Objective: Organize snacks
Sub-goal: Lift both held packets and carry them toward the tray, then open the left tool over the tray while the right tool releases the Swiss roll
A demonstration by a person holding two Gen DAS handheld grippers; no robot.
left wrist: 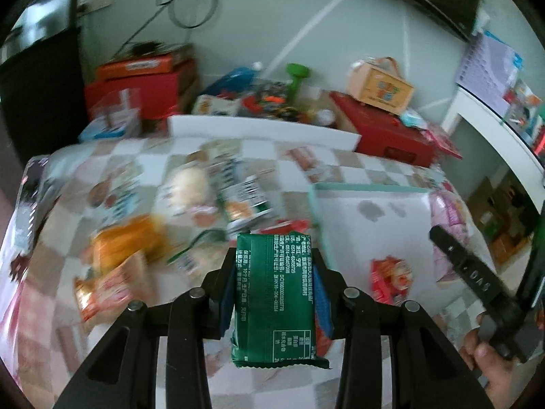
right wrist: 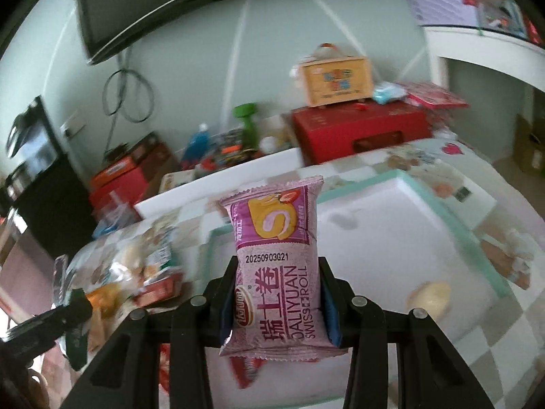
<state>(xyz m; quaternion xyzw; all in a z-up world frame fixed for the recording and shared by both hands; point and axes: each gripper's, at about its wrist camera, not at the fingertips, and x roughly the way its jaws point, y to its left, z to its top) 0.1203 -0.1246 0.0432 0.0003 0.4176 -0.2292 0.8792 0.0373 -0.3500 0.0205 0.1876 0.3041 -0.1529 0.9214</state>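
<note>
The left gripper (left wrist: 276,293) is clamped on a dark green foil snack packet with white print (left wrist: 277,300), which stands between its blue pads with its long side running up the middle of the left wrist picture. The right gripper (right wrist: 277,301) is squeezed tight on a pink plastic Swiss roll packet (right wrist: 276,266), which also stands tall, its long side pointing up the middle of the right wrist picture. So both snacks are up in the air, not on the checked tablecloth (left wrist: 340,167). The thing that matters next is the shallow white tray with a mint green rim (right wrist: 453,218). In the right wrict picture it lies just behind and to the right of the pink packet, filling the middle right of the frame, with one pale round bun (right wrist: 429,298) already in its lower right part. In the left wrist picture the same tray (left wrist: 371,187) sits to the right of the green packet, a little further up the frame. I think the right hand is the nearer one to the tray, so the pink packet could go in first. The heap of loose snack bags (left wrist: 190,201) lies at the left of the left wrist picture, away from the tray.
</note>
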